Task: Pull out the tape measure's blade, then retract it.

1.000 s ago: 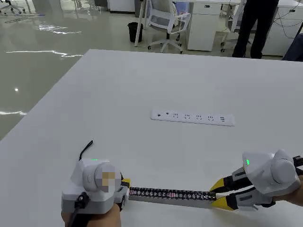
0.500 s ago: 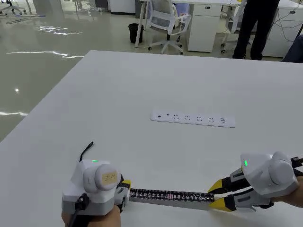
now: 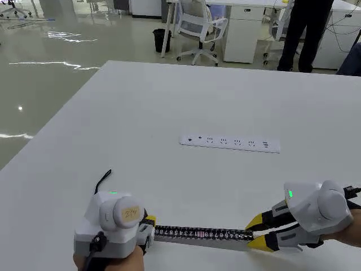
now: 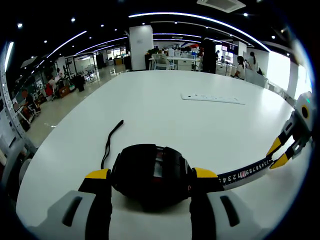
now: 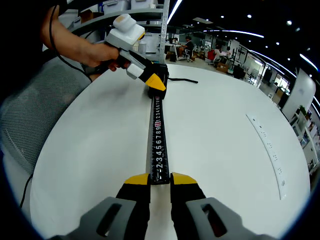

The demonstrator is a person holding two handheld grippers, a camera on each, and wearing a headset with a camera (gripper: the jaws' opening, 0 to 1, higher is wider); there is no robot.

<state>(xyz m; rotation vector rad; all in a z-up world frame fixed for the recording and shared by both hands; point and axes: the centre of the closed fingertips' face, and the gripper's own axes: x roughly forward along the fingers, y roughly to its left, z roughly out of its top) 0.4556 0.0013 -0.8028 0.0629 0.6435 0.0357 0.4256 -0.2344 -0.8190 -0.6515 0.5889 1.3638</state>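
Left tool (image 4: 151,173) and right tool (image 5: 160,179) both clamped.

A white power strip (image 3: 229,141) lies on the white table (image 3: 169,101), an office chair (image 3: 197,25) beyond.

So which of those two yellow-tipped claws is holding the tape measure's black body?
The left gripper: its jaws clamp the black case, while the right gripper pinches just the end of the drawn-out blade.
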